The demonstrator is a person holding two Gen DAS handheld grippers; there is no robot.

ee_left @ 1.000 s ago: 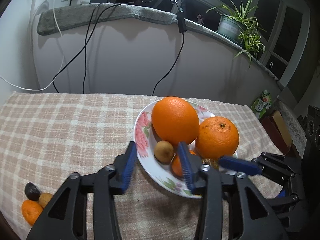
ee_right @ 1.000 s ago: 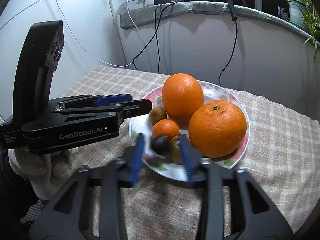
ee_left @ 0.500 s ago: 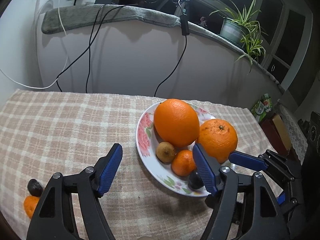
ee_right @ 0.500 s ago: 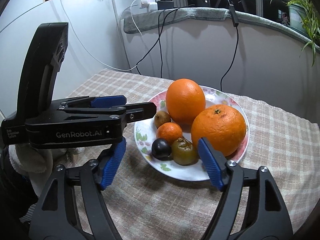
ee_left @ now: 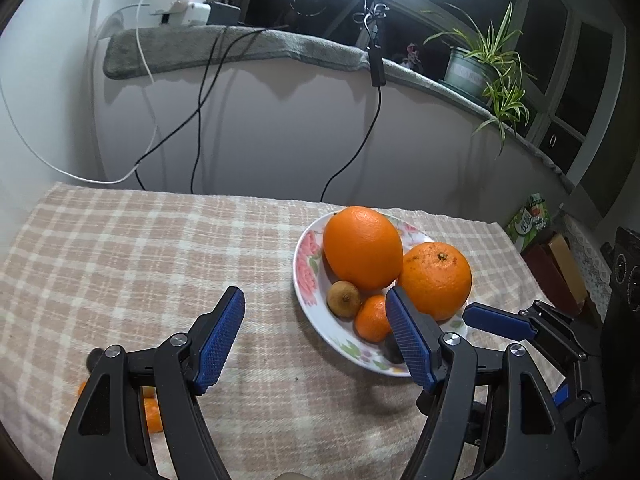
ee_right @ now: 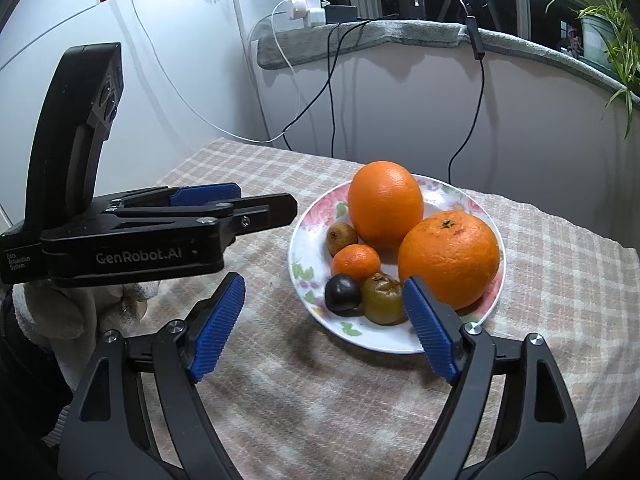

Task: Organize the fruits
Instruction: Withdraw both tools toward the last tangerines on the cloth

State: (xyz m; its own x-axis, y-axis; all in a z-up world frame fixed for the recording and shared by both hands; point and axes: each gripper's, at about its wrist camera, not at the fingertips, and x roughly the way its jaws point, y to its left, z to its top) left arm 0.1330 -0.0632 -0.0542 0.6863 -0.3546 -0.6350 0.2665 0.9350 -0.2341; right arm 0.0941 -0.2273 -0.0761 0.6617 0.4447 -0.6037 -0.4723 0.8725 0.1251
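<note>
Plum [ee_right: 342, 294] released on plate [ee_right: 376, 343], fingers [ee_right: 218, 326] wider

"GenRobot.AI" on left gripper [ee_right: 236, 204]

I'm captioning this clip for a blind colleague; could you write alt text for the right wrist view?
A floral plate on a checked tablecloth holds two large oranges, a small tangerine, a brown fruit, a dark plum and a wrinkled greenish fruit. The open right gripper hovers empty before it, the left gripper alongside.
</note>
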